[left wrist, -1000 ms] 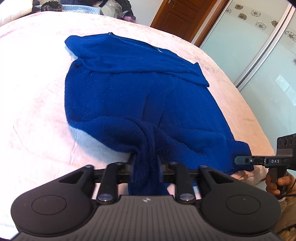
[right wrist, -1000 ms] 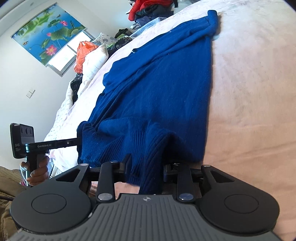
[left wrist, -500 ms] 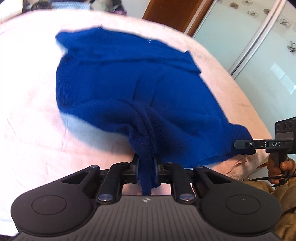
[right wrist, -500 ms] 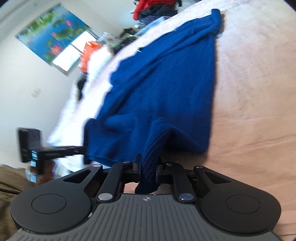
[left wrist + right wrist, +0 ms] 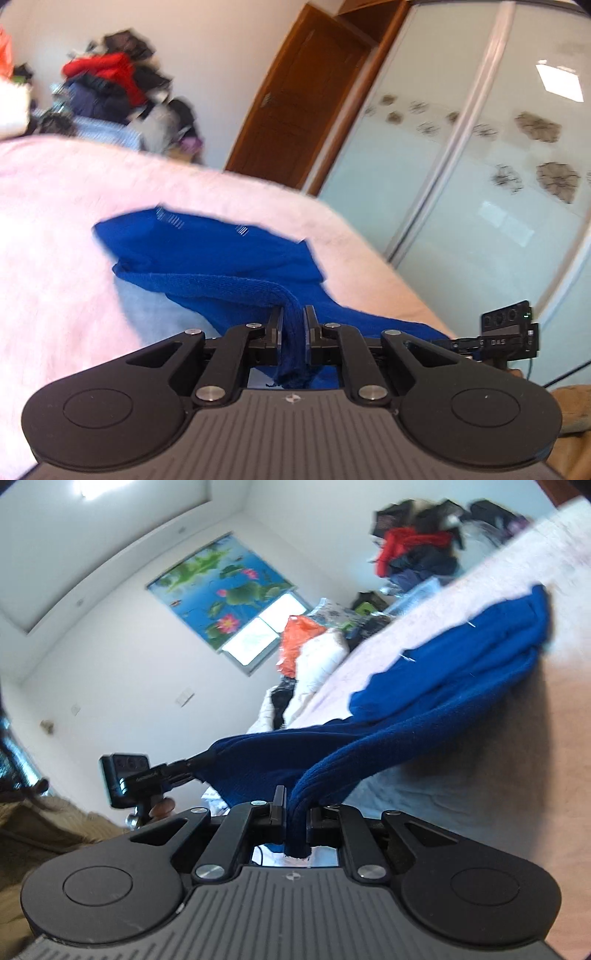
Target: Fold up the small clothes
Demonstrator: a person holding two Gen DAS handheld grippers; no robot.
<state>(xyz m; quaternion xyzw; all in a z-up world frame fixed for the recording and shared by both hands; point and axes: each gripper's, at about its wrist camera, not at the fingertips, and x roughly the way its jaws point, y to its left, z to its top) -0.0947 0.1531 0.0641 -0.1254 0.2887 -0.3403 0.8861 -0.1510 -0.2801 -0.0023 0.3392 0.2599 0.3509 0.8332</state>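
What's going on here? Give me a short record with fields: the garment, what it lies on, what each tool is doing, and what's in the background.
garment: blue sweater, near edge lifted, far part lying on the bed
surface: pink bedspread
left tool: shut on a bunch of the sweater's edge
right tool: shut on another bunch of that edge
hand: one visible on the left tool's handle
background: pile of clothes, wooden door, frosted sliding doors, lotus-print blind

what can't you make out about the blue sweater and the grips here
- Left wrist view: blue sweater far edge smeared by motion blur; its underside faces the bed.
- Right wrist view: left gripper tips buried in the lifted hem.
- Both views: the gripper body hides the cloth end behind the jaws.
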